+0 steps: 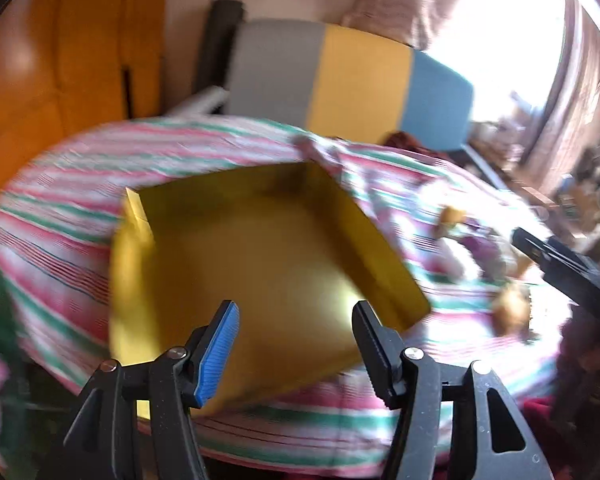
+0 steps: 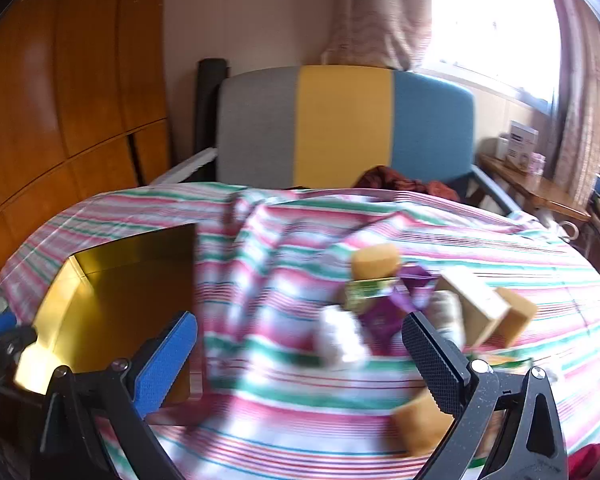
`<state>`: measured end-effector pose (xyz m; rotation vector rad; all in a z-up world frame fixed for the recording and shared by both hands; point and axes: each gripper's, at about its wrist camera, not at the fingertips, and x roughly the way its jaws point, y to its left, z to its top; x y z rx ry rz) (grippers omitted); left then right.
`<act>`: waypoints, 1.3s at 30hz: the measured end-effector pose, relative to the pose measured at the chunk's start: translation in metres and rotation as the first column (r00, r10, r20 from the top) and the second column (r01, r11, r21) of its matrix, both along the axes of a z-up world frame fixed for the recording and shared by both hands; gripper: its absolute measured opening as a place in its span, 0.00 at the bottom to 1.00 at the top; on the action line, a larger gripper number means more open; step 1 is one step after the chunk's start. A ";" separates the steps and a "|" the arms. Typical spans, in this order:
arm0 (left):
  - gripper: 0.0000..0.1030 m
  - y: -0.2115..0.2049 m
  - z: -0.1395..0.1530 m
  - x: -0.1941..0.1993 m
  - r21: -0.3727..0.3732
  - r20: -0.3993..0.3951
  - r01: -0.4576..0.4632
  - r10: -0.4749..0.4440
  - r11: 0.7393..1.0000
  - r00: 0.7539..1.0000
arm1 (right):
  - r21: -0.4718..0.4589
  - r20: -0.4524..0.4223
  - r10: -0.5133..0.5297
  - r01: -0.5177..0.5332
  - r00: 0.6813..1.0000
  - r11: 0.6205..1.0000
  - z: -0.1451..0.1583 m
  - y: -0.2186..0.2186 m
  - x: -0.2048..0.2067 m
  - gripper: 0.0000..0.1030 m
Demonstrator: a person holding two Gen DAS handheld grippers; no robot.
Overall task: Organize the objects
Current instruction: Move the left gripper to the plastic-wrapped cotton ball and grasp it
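Observation:
An open yellow box [image 1: 260, 264] lies on the striped bedsheet [image 1: 80, 184]; its inside looks empty. My left gripper [image 1: 296, 320] is open, hovering just above the box's near edge. The box also shows at the left in the right wrist view [image 2: 112, 300]. My right gripper [image 2: 300, 344] is open and empty above the sheet. Beyond its right finger lies a blurred heap: a purple packet [image 2: 384, 316], a white item [image 2: 340, 340], tan blocks [image 2: 376, 260] and a beige box [image 2: 476, 304]. Another tan block [image 2: 420, 424] sits near the right finger.
The striped sheet [image 2: 300, 220] is wrinkled in the middle. A grey, yellow and blue headboard [image 2: 340, 124] stands behind the bed. A wooden wardrobe [image 2: 60, 100] is on the left. A wooden side table [image 2: 536, 188] with small boxes stands at the right under a bright window.

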<state>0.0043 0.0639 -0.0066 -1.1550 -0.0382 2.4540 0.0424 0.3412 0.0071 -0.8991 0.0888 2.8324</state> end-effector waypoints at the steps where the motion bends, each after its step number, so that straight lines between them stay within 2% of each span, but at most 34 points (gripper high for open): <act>1: 0.61 0.005 -0.002 -0.001 0.017 0.033 0.021 -0.021 1.000 0.999 | -0.001 0.001 -0.015 0.015 1.000 1.000 0.002 0.011 0.001 1.00; 5: 0.62 0.019 -0.002 -0.002 0.073 0.086 0.081 -0.087 0.994 0.993 | 0.015 -0.006 -0.079 0.079 0.997 0.997 0.012 0.056 0.011 1.00; 8: 0.62 0.033 0.005 0.004 0.099 0.040 0.132 -0.136 0.986 0.990 | 0.021 -0.022 -0.143 0.144 0.989 0.989 0.020 0.094 0.020 1.00; 11: 0.62 0.056 0.011 0.001 0.120 0.048 0.222 -0.229 0.968 0.972 | -0.009 -0.035 -0.213 0.213 0.976 0.977 0.021 0.138 0.029 1.00; 15: 0.62 0.098 0.010 -0.005 0.089 0.098 0.313 -0.321 0.946 0.942 | -0.100 -0.025 -0.307 0.304 0.951 0.948 0.009 0.190 0.042 1.00; 18: 0.62 0.129 0.004 -0.012 0.080 0.151 0.361 -0.369 0.929 0.917 | -0.271 -0.009 -0.388 0.371 0.922 0.888 -0.002 0.226 0.052 1.00; 21: 0.62 0.161 0.000 -0.019 0.086 0.182 0.394 -0.404 0.915 0.897 | -0.360 -0.031 -0.431 0.392 0.902 0.847 -0.002 0.238 0.060 1.00; 24: 0.62 0.190 -0.002 -0.029 0.063 0.198 0.411 -0.415 0.910 0.888 | -0.408 -0.037 -0.454 0.401 0.890 0.820 -0.002 0.245 0.066 1.00; 29: 0.62 0.227 -0.026 -0.053 0.064 0.291 0.417 -0.417 0.907 0.861 | -0.448 -0.057 -0.455 0.385 0.889 0.807 -0.001 0.247 0.069 1.00; 33: 0.61 0.245 -0.039 -0.064 0.055 0.313 0.405 -0.401 0.912 0.861 | -0.467 -0.060 -0.440 0.364 0.896 0.806 -0.002 0.248 0.069 1.00; 37: 0.61 0.261 -0.045 -0.076 0.034 0.291 0.392 -0.384 0.919 0.876 | -0.499 -0.057 -0.426 0.344 0.903 0.795 -0.005 0.252 0.069 1.00; 39: 0.61 0.267 -0.047 -0.078 0.022 0.284 0.401 -0.390 0.916 0.876 | -0.508 -0.055 -0.420 0.337 0.906 0.793 -0.006 0.254 0.068 1.00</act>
